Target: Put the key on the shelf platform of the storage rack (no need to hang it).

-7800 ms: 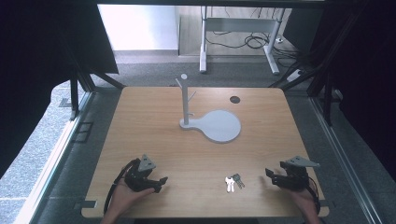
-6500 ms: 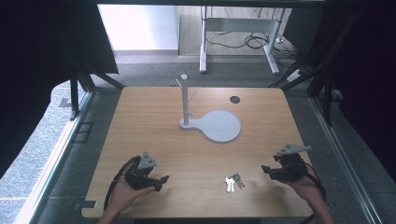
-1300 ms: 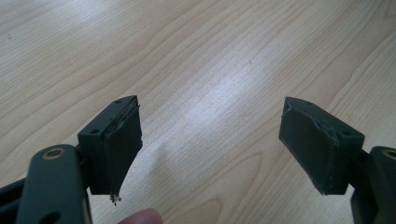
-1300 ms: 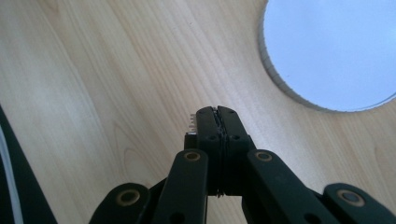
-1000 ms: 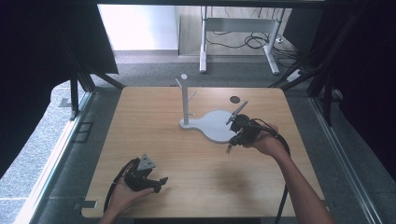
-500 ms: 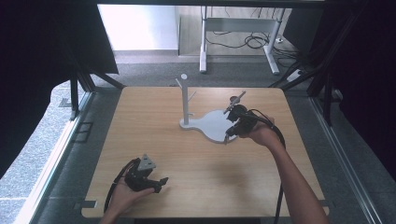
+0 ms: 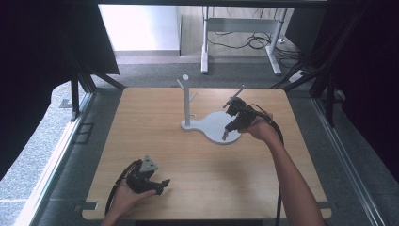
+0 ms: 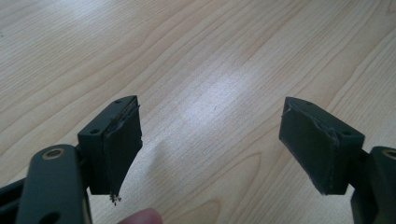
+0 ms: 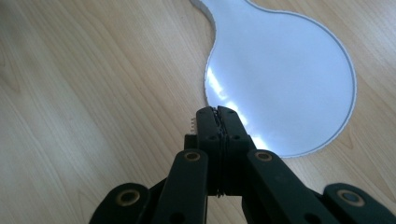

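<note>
A white stand has a round base [image 7: 217, 127] and an upright post [image 7: 186, 101] with pegs, at the table's far middle. My right gripper [image 7: 231, 123] hovers over that base, tilted down, shut on a small bunch of keys [image 7: 226, 135] that hangs below it. In the right gripper view the jaws are pressed together [image 9: 217, 112] over the base [image 9: 289, 70], with a sliver of metal [image 9: 192, 122] at their left side. My left gripper [image 7: 160, 183] rests near the front left, open; in the left gripper view [image 8: 210, 135] bare wood lies between its pads [image 8: 122, 140].
The wooden table [image 7: 141, 136] ends at a metal frame on both sides. A dark round hole [image 7: 235, 99] lies in the tabletop just behind the right gripper. Cables trail from both grippers toward the front edge.
The keys that lay at the front of the table are now in my right gripper, which has carried them back to the stand's base. The left gripper has barely moved.
</note>
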`<state>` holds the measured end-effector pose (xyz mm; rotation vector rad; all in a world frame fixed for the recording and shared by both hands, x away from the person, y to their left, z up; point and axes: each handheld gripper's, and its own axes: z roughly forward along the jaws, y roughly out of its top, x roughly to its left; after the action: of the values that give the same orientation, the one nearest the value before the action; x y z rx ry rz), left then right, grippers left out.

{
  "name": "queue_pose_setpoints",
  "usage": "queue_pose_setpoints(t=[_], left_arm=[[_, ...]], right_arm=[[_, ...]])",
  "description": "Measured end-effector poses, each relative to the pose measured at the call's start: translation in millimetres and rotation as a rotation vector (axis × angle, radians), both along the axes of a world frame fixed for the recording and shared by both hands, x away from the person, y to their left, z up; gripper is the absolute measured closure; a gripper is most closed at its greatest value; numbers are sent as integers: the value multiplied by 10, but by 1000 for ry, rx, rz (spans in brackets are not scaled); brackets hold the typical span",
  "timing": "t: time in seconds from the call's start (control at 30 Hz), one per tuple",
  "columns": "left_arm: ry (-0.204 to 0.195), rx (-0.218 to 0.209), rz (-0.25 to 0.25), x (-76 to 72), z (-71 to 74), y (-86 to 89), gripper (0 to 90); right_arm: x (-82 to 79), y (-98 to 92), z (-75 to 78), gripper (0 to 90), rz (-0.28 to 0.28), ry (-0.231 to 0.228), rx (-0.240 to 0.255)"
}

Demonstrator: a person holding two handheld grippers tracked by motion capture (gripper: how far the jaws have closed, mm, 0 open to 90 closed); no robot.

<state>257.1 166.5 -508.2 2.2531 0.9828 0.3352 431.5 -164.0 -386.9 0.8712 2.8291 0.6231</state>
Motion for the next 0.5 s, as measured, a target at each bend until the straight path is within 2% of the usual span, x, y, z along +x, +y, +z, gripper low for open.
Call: queue_pose_setpoints(t=[0.37, 0.5], left_arm=[[-1, 11, -10, 1, 1, -7, 213], [0, 11, -10, 3, -2, -9, 213]], right_arm=[[128, 72, -10, 894, -25, 5, 8], [176, 102, -20, 894, -23, 8, -4]])
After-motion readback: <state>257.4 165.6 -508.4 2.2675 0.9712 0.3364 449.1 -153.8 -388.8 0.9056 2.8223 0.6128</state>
